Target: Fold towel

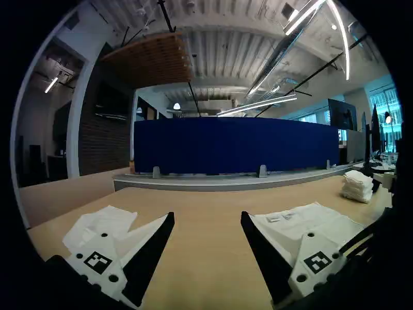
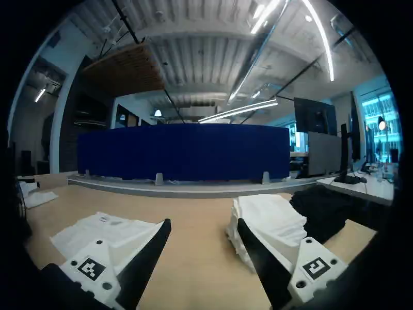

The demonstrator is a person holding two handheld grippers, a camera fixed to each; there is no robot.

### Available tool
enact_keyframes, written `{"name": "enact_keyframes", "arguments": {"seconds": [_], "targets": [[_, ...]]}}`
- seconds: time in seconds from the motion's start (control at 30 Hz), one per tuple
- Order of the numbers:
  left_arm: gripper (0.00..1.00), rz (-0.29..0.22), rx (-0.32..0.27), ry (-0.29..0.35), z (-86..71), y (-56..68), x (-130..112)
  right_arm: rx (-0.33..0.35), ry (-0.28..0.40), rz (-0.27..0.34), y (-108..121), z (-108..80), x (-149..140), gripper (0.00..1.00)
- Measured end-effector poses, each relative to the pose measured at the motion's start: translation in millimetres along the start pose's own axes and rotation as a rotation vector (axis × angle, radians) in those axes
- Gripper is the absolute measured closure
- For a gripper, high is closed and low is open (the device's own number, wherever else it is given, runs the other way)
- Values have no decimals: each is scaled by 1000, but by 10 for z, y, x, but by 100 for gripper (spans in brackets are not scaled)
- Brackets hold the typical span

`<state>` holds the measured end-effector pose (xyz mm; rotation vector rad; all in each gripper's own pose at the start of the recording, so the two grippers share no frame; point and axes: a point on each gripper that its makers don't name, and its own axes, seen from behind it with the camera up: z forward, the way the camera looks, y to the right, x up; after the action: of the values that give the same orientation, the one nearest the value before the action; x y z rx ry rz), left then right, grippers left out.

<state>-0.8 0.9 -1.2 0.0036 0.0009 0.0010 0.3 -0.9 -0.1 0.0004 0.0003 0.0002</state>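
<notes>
- Pale wooden tabletop [image 1: 217, 199] is being shown in both views, with a long dark-blue fabric partition [image 1: 232, 144] standing along its far edge.
- In the left gripper view, the left gripper [image 1: 206, 217] is being held low over bare wood, its jaws being held wide apart with nothing between them.
- A flat white towel [image 1: 310, 219] is being seen spread on the table behind the finger on the right of that view, and a crumpled white cloth [image 1: 103, 222] behind the other finger.
- A stack of folded white towels [image 1: 358, 186] is being seen farther off, near the table's right edge.
- In the right gripper view, the right gripper [image 2: 203, 223] is likewise being held with jaws spread and empty.
- In that view the flat white towel is being seen at the left and the stack just beyond the right-hand finger, with a heap of black cloth [image 2: 325, 206] touching the stack's far side.
</notes>
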Motion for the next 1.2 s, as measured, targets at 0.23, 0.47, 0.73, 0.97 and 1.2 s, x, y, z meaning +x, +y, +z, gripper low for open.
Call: {"name": "enact_keyframes", "arguments": {"seconds": [0.23, 0.47, 0.73, 0.97, 1.2], "targets": [[5, 16, 3, 10, -28, -9, 123, -3, 14, 10, -16, -21, 219, 0], [5, -1, 0, 28, -56, -6, 641, -14, 6, -14, -9, -65, 656, 0], [5, 11, -6, 34, -79, -19, 1421, -16, 19, -19, -32, -136, 1433, 0], [5, 17, -12, 45, -122, -6, 2024, -33, 43, -33, -1, -208, 2041, 0], [5, 29, -42, 16, -142, 82, 2229, -23, 42, -25, -16, -236, 2343, 0]]}}
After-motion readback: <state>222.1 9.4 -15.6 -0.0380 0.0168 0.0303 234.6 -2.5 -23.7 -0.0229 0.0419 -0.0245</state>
